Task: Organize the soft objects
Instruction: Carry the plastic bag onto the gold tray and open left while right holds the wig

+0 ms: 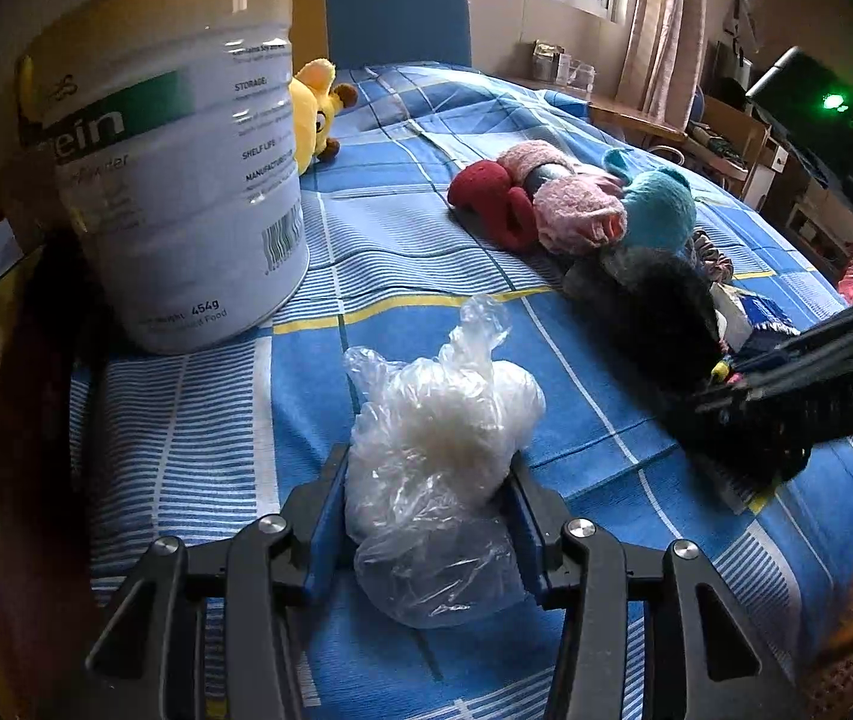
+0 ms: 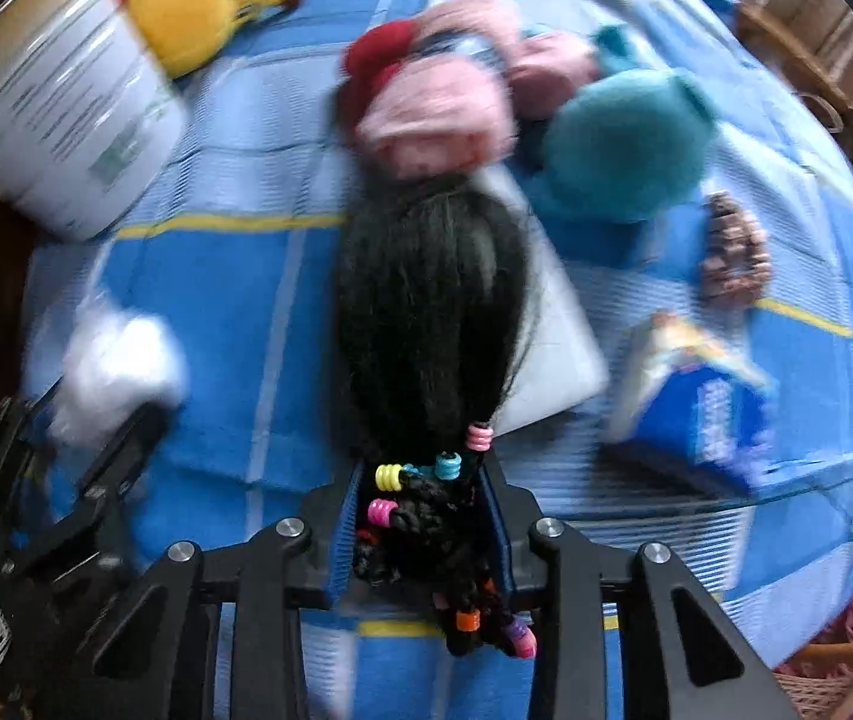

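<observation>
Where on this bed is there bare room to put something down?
Bare bedspread lies between the tin and the red and pink soft things, and beyond toward the yellow plush. Crowded around the teal toy and black hairpiece.

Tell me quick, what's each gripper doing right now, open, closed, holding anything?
Left gripper: closed on the clear plastic bag of white stuffing.
Right gripper: closed on the black hairpiece with coloured beads.

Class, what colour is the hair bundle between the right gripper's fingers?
Black hair bundle, tied with bright coloured beads; the right wrist view shows it best.
</observation>
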The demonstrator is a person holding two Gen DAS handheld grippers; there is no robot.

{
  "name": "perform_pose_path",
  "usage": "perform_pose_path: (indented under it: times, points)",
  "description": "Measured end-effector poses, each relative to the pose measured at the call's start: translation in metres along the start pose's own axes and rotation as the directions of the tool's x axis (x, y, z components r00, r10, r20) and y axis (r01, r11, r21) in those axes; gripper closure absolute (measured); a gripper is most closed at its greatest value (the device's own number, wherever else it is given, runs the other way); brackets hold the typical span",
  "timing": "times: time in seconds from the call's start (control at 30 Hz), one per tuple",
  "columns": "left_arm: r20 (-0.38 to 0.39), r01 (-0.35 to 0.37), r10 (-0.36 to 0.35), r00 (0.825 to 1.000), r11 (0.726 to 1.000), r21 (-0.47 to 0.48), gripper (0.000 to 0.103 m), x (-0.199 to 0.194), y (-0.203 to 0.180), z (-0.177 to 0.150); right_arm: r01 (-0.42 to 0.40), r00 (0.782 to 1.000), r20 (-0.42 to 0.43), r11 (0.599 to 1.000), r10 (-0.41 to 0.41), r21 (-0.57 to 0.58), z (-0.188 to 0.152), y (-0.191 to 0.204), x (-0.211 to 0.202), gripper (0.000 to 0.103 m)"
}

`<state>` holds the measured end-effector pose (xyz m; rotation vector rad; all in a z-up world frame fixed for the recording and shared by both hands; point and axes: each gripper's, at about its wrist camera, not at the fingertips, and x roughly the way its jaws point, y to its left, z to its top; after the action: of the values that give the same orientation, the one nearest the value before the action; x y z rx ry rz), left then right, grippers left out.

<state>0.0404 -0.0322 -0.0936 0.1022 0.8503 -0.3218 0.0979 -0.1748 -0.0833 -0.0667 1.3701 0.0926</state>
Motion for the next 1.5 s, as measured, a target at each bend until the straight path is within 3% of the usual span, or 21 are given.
perform_pose_path:
  times: [0.37, 0.6, 0.7, 0.87, 1.0, 1.1, 1.2, 1.27, 1.37, 1.5]
  points:
    - [0.006, -0.028, 0.028, 1.0, 0.999, 0.026, 0.055, 0.0, -0.006, -0.001, -0.019, 0.999, 0.031, 0.999, 0.018, 0.028, -0.004, -0.008, 0.003, 0.065]
    - [-0.036, -0.017, 0.017, 0.999, 1.0, 0.015, 0.06, -0.004, -0.003, 0.004, -0.032, 0.998, 0.054, 0.999, 0.029, 0.044, -0.002, -0.016, 0.003, 0.066]
    - [-0.029, 0.014, -0.014, 0.999, 1.0, -0.008, 0.061, -0.021, 0.003, 0.004, -0.033, 0.998, 0.06, 0.998, 0.03, 0.047, -0.002, -0.011, 0.005, 0.066]
    - [0.075, 0.068, -0.064, 0.995, 0.996, -0.054, 0.061, -0.083, 0.029, 0.011, -0.029, 0.998, 0.063, 0.999, 0.027, 0.044, -0.012, -0.015, -0.001, 0.066]
    - [0.12, 0.045, -0.024, 0.993, 0.983, -0.18, 0.061, -0.124, 0.08, 0.015, -0.026, 0.998, 0.064, 0.999, 0.024, 0.043, -0.013, -0.013, -0.002, 0.066]
    - [0.13, -0.024, 0.063, 0.99, 0.959, -0.282, 0.06, -0.149, 0.132, 0.013, -0.024, 0.998, 0.064, 0.999, 0.022, 0.041, -0.013, -0.011, -0.002, 0.066]
    - [0.078, -0.133, 0.177, 0.981, 0.91, -0.393, 0.06, -0.159, 0.192, 0.004, -0.024, 0.998, 0.065, 0.999, 0.021, 0.041, -0.014, -0.01, -0.002, 0.066]
    - [0.02, -0.183, 0.219, 0.975, 0.857, -0.482, 0.06, -0.158, 0.236, -0.007, -0.018, 0.998, 0.065, 0.999, 0.016, 0.037, -0.014, -0.009, -0.001, 0.066]
    - [-0.076, -0.237, 0.235, 0.969, 0.798, -0.555, 0.06, -0.147, 0.282, -0.019, -0.006, 0.998, 0.069, 1.0, 0.004, 0.03, -0.015, -0.005, -0.001, 0.066]
    - [-0.148, -0.259, 0.214, 0.966, 0.743, -0.617, 0.06, -0.128, 0.321, -0.03, 0.0, 0.997, 0.074, 1.0, -0.003, 0.03, -0.017, -0.001, -0.002, 0.066]
